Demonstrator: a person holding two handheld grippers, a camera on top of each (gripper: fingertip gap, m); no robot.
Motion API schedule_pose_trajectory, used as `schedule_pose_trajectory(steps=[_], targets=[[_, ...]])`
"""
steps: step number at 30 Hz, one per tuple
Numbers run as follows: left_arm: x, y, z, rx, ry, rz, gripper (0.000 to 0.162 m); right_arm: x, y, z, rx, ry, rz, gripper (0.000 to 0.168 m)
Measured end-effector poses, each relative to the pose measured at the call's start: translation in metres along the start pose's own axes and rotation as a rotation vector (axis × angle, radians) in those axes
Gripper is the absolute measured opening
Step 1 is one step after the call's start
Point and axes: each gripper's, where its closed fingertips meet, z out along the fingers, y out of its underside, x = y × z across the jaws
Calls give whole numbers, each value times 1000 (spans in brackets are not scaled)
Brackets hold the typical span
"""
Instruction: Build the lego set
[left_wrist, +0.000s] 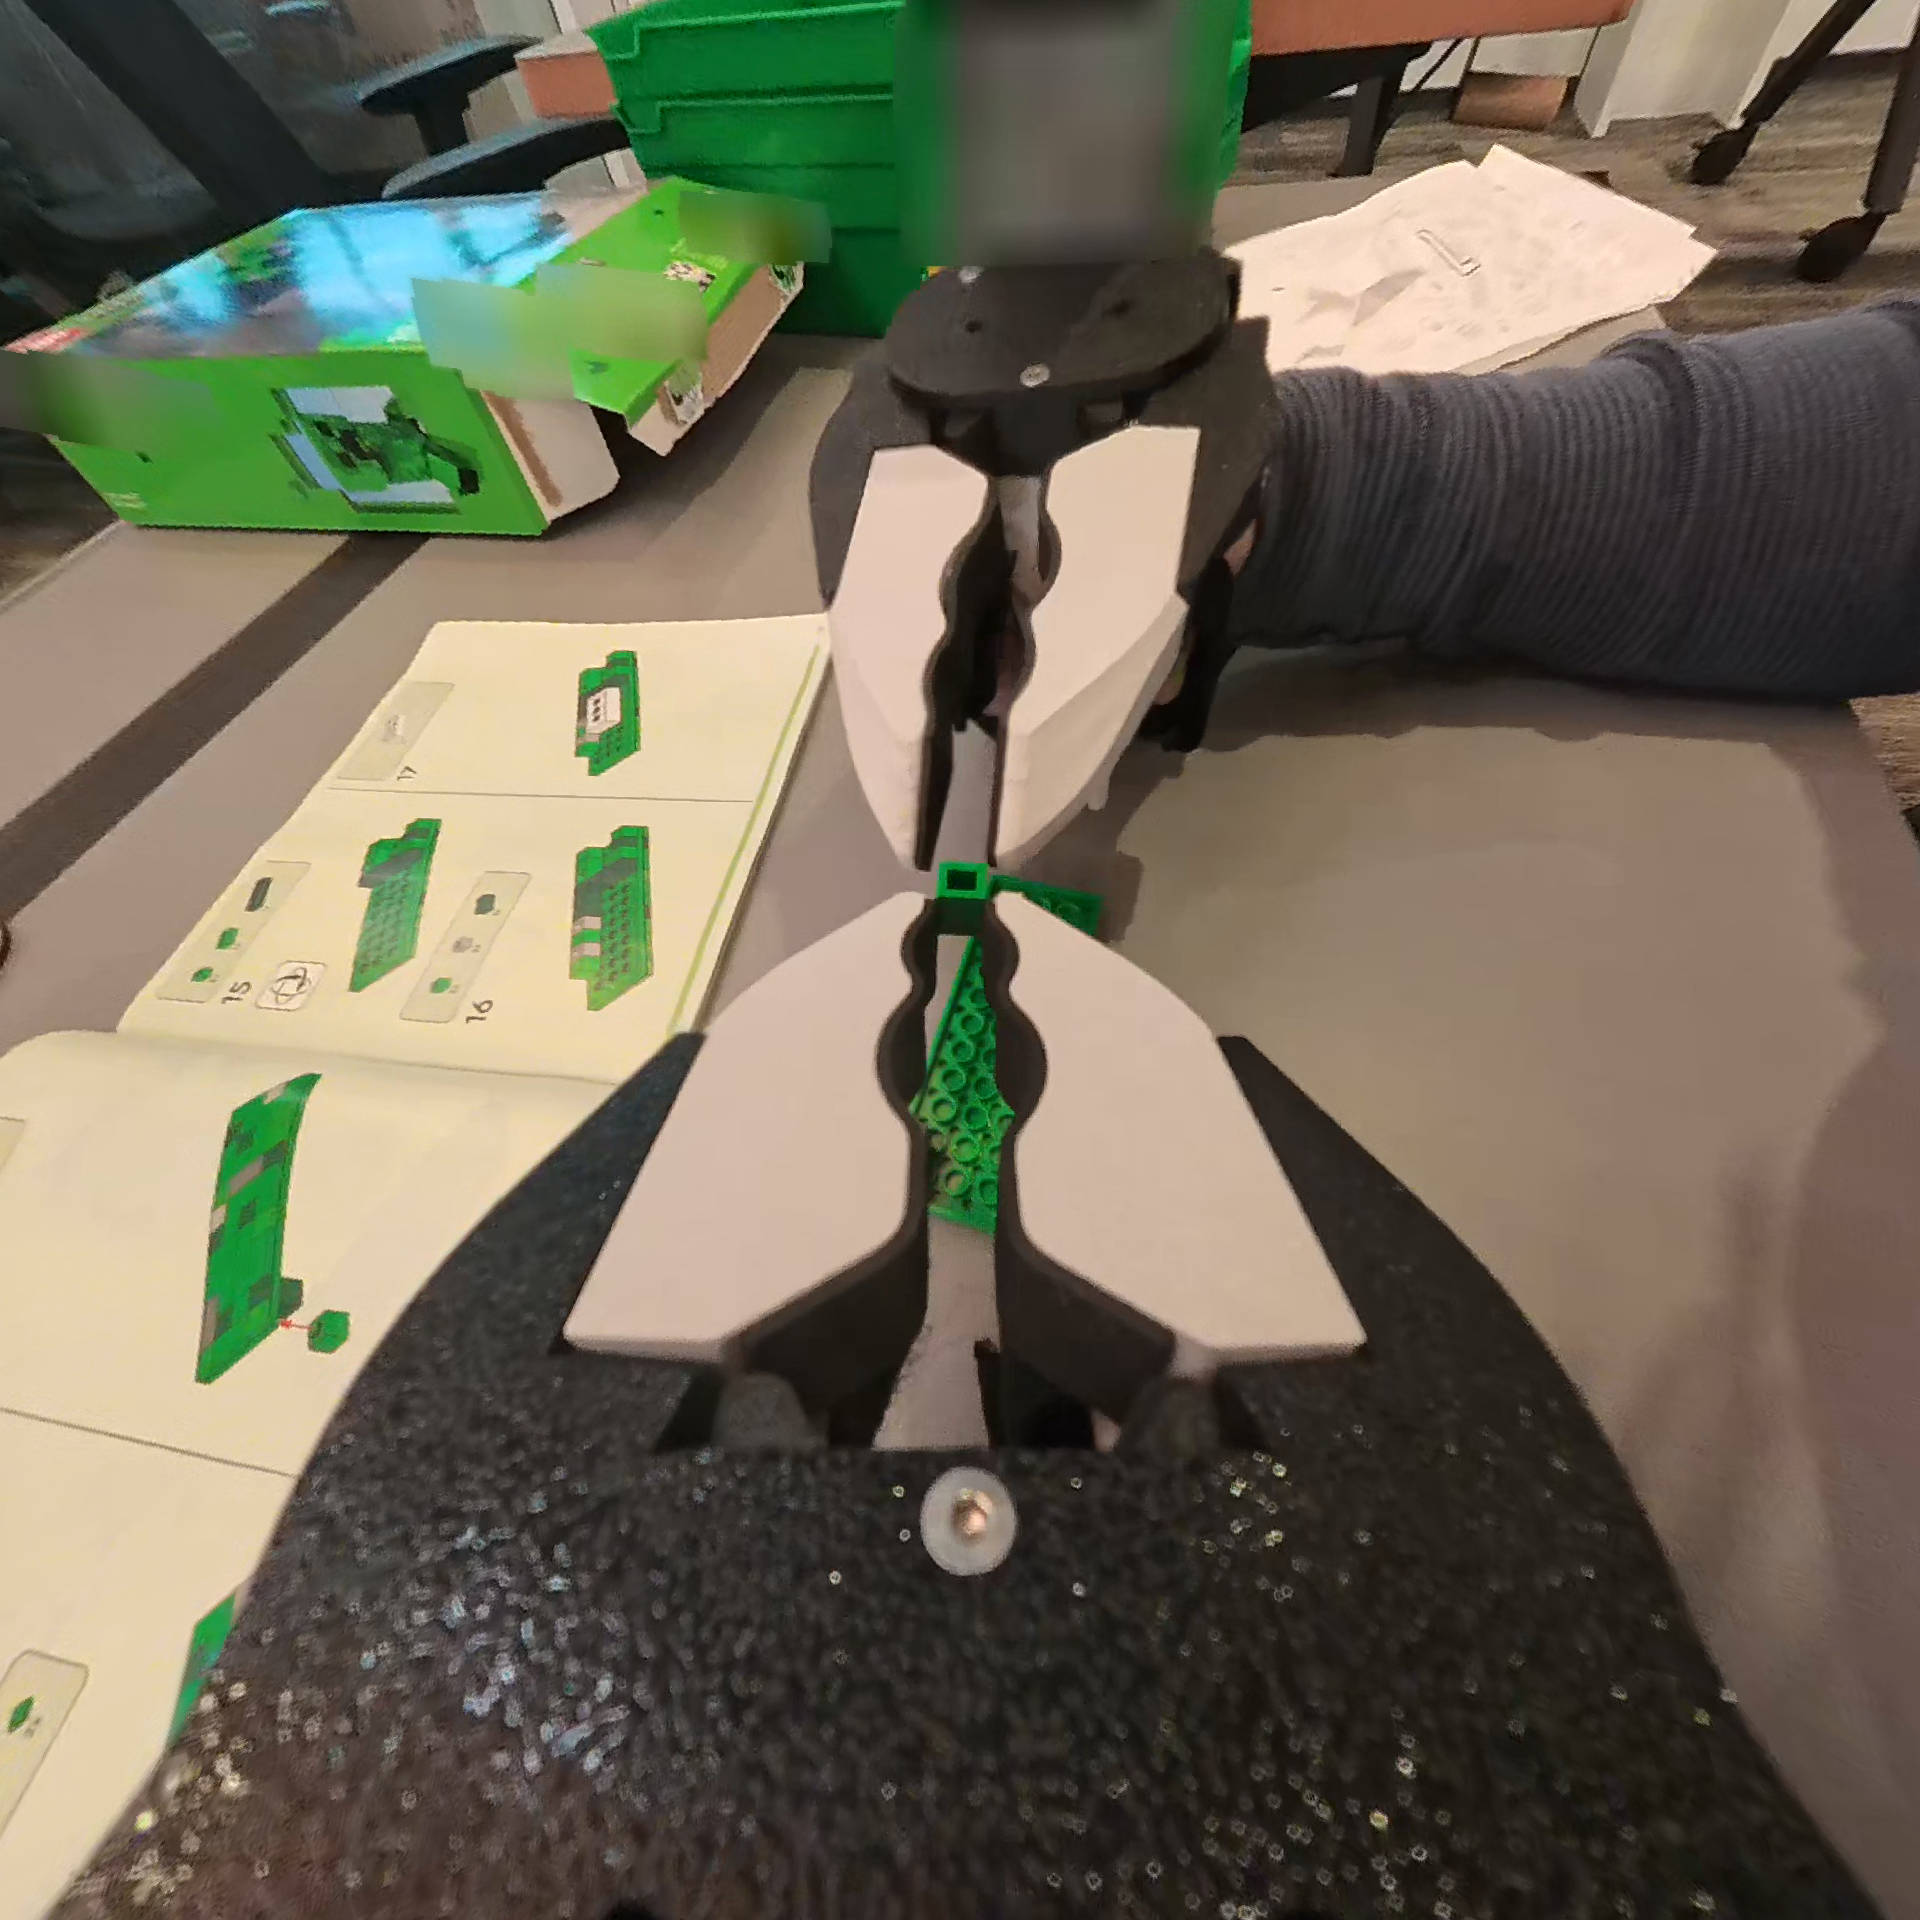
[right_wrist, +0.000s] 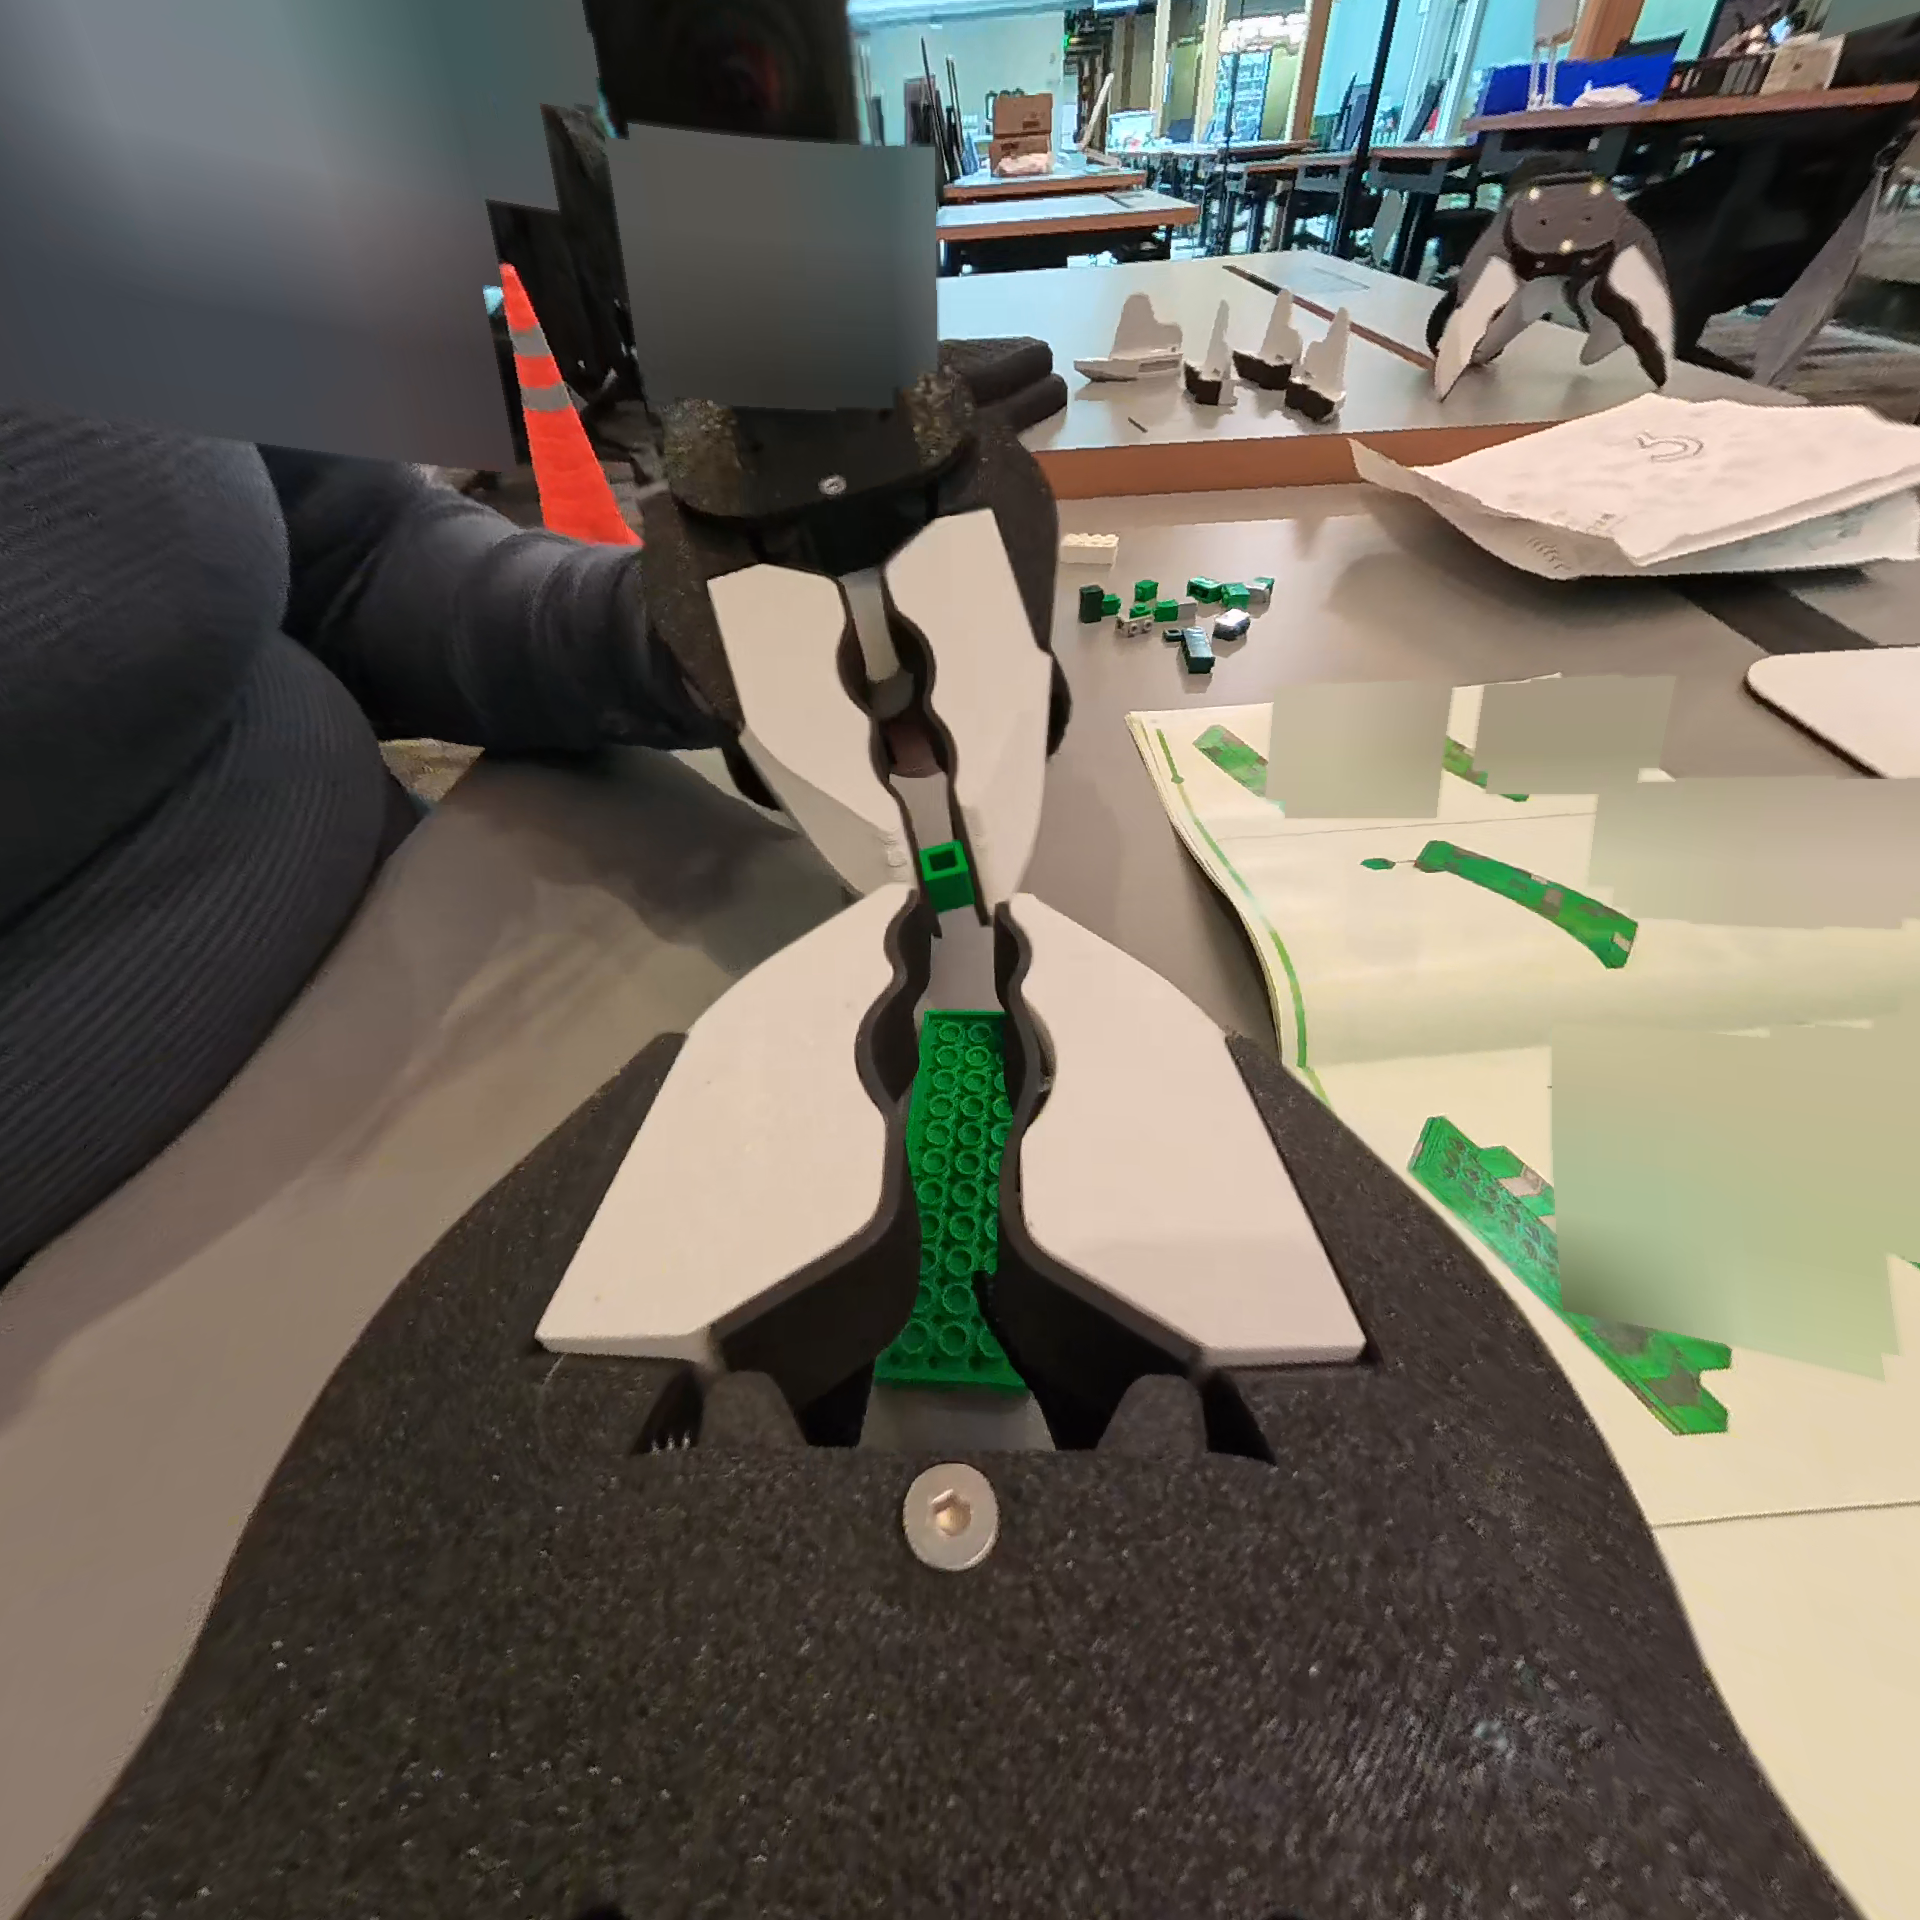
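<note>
Smooth grey table (left_wrist: 1455, 987), glossy open booklet (left_wrist: 499, 831) on it; studded flat green plate (right_wrist: 961, 1164) lies on the table beneath both grippers. Left gripper (left_wrist: 961, 909), matte white fingers, clamped on small square hollow green brick (left_wrist: 961, 894); right gripper (right_wrist: 951, 914) fingers nearly together, tips meeting the same brick, grip unclear

The open instruction booklet (left_wrist: 499, 831), left of the middle, has small step numbers by its pictures. The green box (left_wrist: 312, 436), upper left, has blurred print.
</note>
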Motion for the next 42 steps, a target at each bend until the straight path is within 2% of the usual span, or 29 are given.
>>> schedule_pose_trajectory(steps=[7,22,26,36,38,42], targets=[[6,0,0,21,79,-59,7,-6,0,5,-11,-5,-66,8],[8,2,-2,49,137,-98,13,-6,-6,2,46,-22,-40,7],[10,-3,-3,89,140,-80,0,-7,-9,1,71,-36,-28,7],[10,-5,-5,120,160,-111,0,-9,-10,1,87,-54,-16,7],[9,-6,-5,127,162,-128,17,-9,-10,1,85,-55,-16,7],[11,-7,-6,143,169,-126,7,-11,-9,2,80,-65,-13,7]])
